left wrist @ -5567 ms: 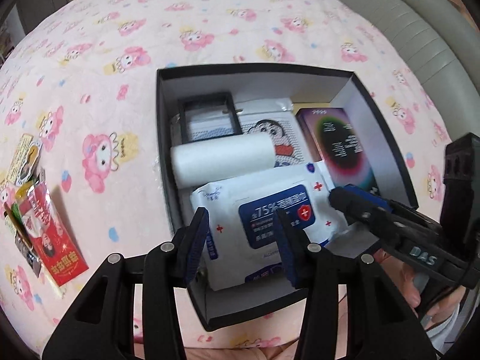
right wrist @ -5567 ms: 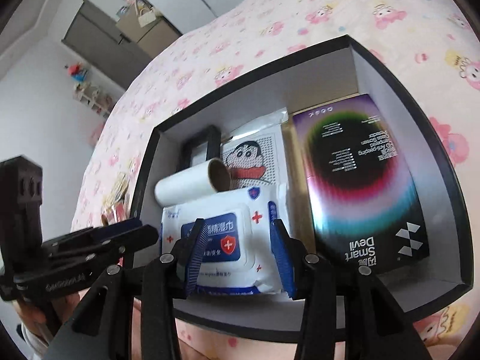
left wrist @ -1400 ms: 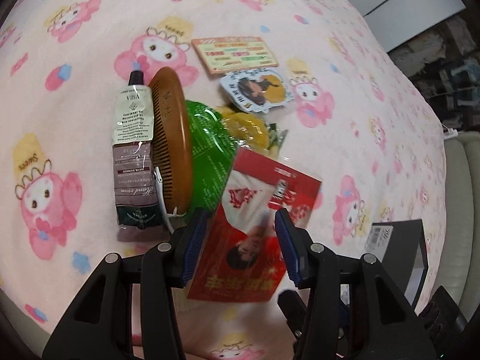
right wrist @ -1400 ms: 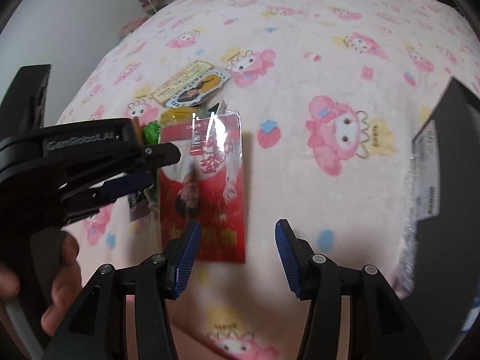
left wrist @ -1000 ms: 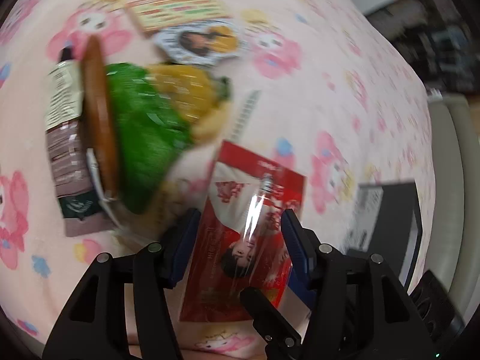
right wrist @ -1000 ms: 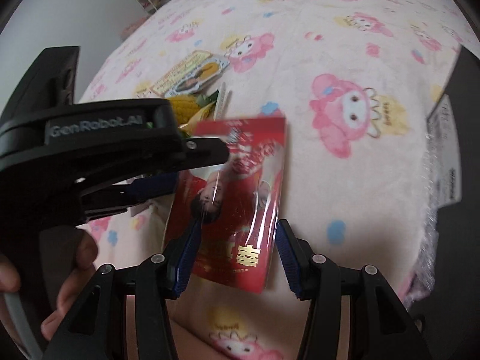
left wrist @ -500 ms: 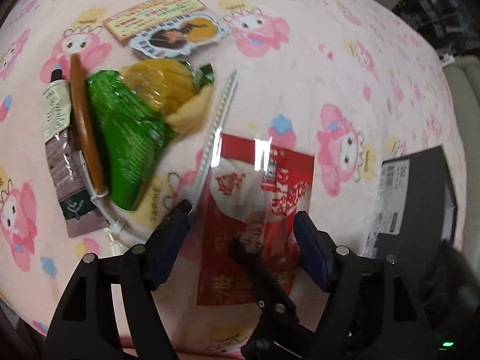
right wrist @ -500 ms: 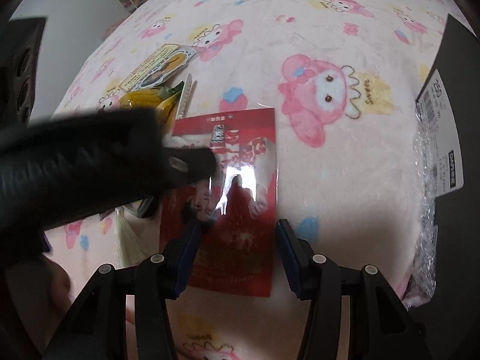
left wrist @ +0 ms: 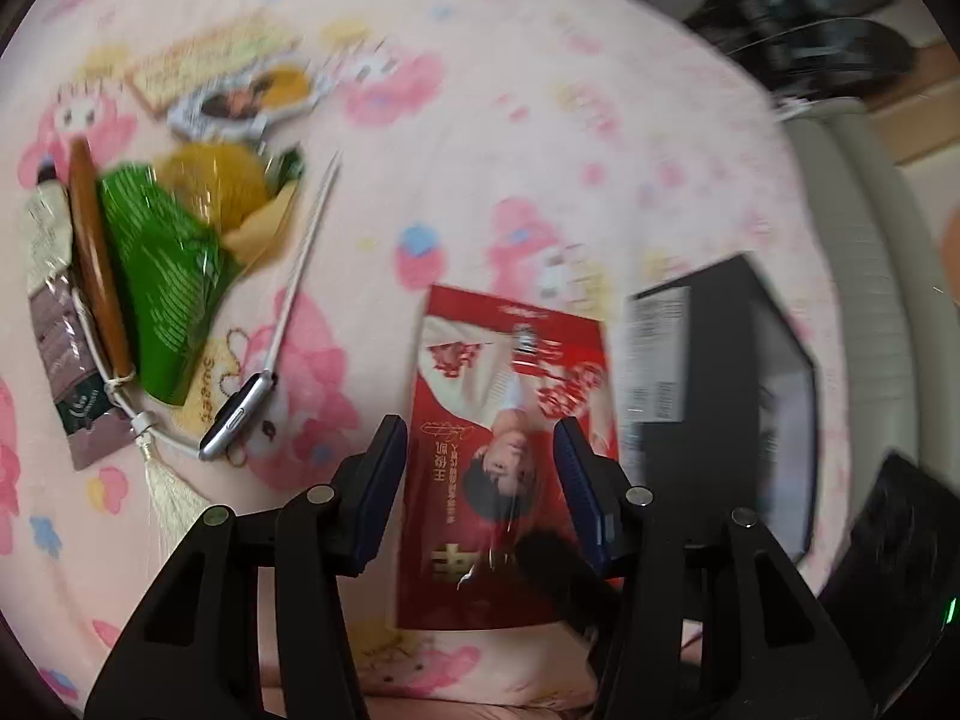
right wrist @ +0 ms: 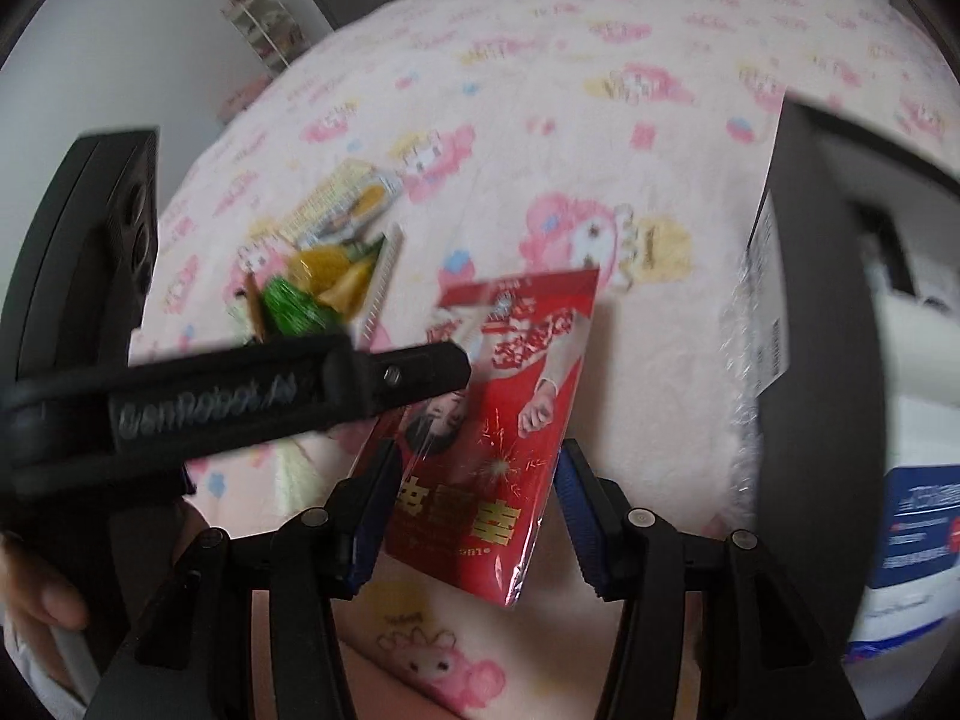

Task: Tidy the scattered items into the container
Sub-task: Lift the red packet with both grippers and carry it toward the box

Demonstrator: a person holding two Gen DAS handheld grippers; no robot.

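A red packet (left wrist: 510, 420) with a printed portrait hangs tilted just above the pink blanket. My left gripper (left wrist: 480, 444) has a pad on each long edge and its jaws are closing on it. In the right wrist view the left gripper's finger (right wrist: 360, 384) crosses the upper corner of the red packet (right wrist: 510, 450). My right gripper (right wrist: 477, 468) stands open, with the packet's lower end seen between its fingers. One of its fingertips (left wrist: 558, 564) shows by the packet's lower right corner. The black box (left wrist: 720, 360) sits close on the right, its wall (right wrist: 822, 300) beside the packet.
A pile lies on the left: a green bag (left wrist: 162, 276), a yellow pack (left wrist: 216, 180), a wooden comb (left wrist: 96, 264), a tube (left wrist: 54, 300), a white stick (left wrist: 300, 264) and cards (left wrist: 228, 84). The box holds a white roll (right wrist: 918, 324) and wipes (right wrist: 918, 510).
The red packet has moved right, away from the pile and toward the black box, and now sits tilted and raised. The left jaws widened, then narrowed onto it. Both grippers rose.
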